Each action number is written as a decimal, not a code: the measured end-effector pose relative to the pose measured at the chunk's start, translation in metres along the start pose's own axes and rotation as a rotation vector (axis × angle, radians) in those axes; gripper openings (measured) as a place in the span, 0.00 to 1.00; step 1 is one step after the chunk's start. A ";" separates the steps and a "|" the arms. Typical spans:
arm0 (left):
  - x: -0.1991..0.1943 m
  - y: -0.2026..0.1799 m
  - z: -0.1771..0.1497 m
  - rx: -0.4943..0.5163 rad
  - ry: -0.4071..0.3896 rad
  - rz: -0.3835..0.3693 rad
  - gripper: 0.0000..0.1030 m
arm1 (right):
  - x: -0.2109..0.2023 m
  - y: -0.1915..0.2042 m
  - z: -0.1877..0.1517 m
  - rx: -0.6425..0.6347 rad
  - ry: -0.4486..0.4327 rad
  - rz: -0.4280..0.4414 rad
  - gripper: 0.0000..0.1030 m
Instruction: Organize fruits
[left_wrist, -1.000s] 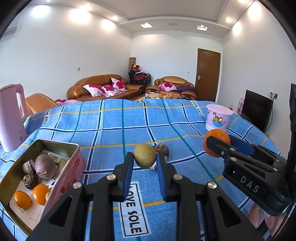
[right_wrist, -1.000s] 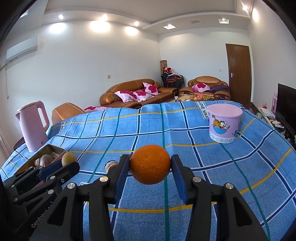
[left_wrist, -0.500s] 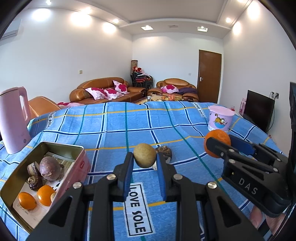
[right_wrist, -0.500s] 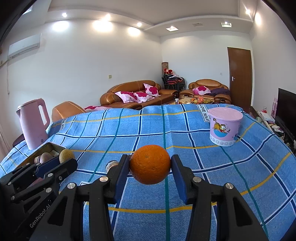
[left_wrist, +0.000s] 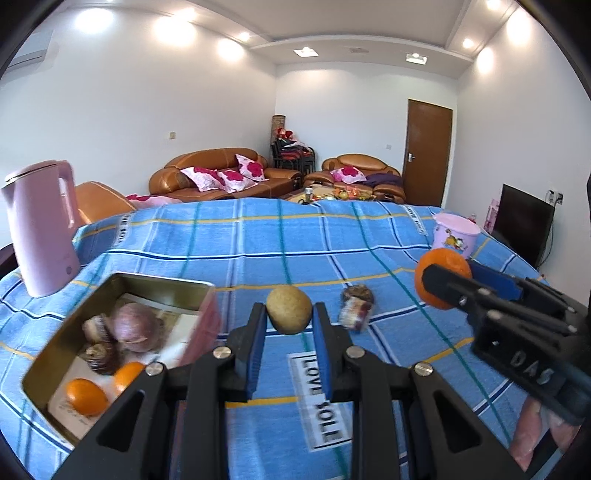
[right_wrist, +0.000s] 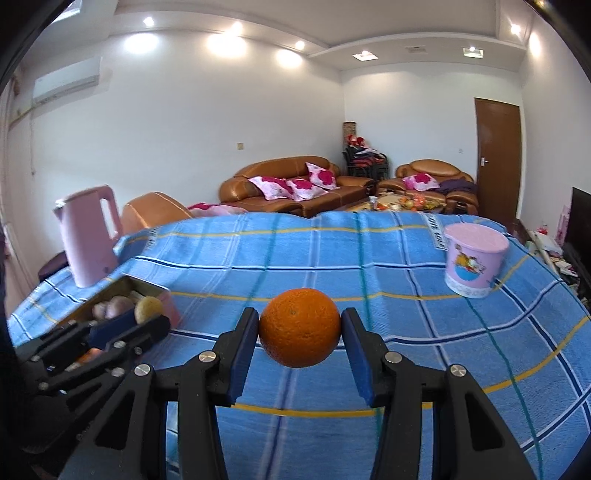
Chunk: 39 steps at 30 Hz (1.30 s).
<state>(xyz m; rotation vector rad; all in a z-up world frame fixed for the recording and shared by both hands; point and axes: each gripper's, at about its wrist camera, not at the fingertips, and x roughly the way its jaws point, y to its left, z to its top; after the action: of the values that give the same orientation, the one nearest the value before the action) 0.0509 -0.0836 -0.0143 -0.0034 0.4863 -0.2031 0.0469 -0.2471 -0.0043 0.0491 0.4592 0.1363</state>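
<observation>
A pink kettle (left_wrist: 40, 236) stands behind the fruit tin (left_wrist: 122, 347); the left claw (left_wrist: 289, 325) clamps a brown fruit (left_wrist: 289, 309) above the "LOVE SOLE" table cloth (left_wrist: 317, 398); the right claw (right_wrist: 300, 339), marked "DAS", grips an orange (right_wrist: 299, 332) near a pink cup (right_wrist: 474, 264).

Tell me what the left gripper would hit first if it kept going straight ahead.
Probably only the blue plaid cloth; the tin sits left of the left gripper, the wrapped item right. Depth is uncertain.
</observation>
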 end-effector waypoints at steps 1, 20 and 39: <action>-0.002 0.006 0.001 -0.005 0.000 0.008 0.25 | 0.000 0.006 0.003 -0.002 0.001 0.014 0.47; -0.020 0.127 0.011 -0.064 0.027 0.201 0.25 | 0.019 0.122 0.032 -0.158 0.038 0.202 0.47; -0.006 0.167 -0.001 -0.076 0.124 0.236 0.25 | 0.057 0.167 0.004 -0.204 0.141 0.278 0.47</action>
<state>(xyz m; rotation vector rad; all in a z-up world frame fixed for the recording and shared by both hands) 0.0779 0.0807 -0.0210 -0.0074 0.6135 0.0466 0.0796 -0.0735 -0.0128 -0.0980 0.5756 0.4616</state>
